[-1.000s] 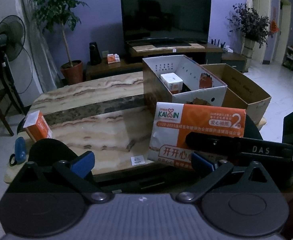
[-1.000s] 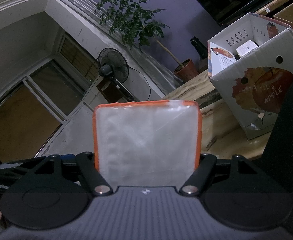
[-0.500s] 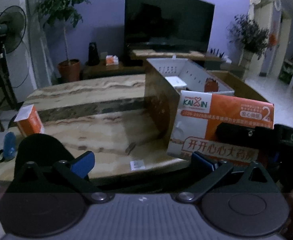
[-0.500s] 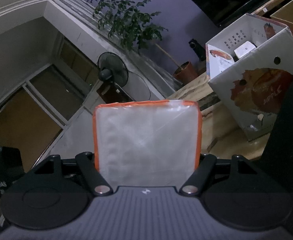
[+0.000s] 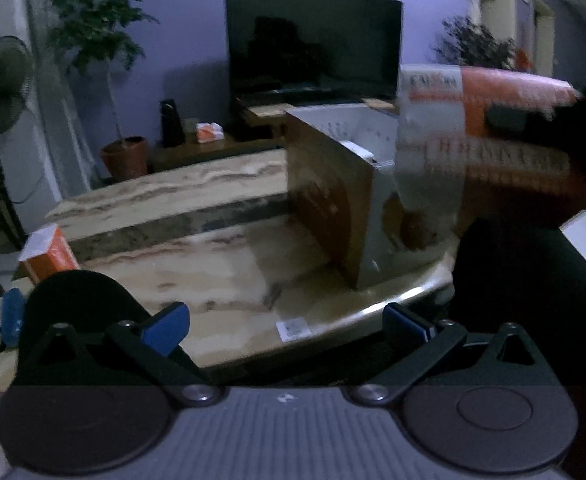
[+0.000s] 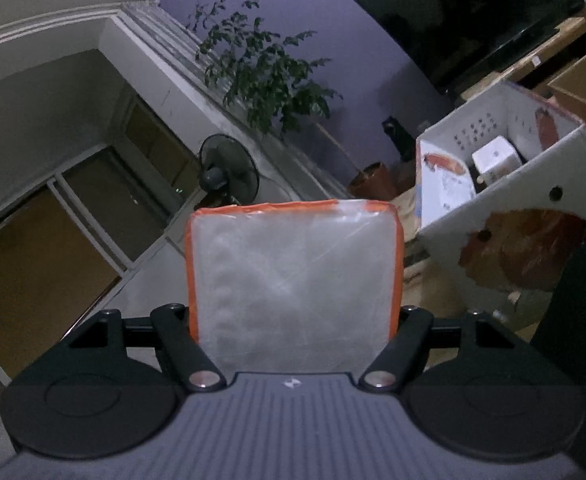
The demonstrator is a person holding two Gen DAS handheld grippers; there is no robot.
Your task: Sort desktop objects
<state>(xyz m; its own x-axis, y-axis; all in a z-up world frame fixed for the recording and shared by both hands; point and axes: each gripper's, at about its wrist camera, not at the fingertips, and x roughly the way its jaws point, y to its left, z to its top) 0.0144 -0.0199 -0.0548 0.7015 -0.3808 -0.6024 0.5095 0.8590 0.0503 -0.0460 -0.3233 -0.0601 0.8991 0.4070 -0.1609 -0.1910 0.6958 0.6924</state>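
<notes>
Since earlier: your tissue pack (image 5: 493, 136) has risen to hang over the white apple box (image 5: 357, 184) at the table's (image 5: 213, 264) right | right gripper (image 6: 295, 280): fingers clamped on the pack's orange-edged sides | left gripper (image 5: 287, 320): blue pads spread wide, empty, above the table's near edge | small orange box (image 5: 47, 254) far left.

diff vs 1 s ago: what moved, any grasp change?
The orange tissue pack, clamped in the right gripper, rose from low in front of the white box to above it in the left wrist view. No grasp change. Left gripper stays open and empty; small orange box stays on the table.
</notes>
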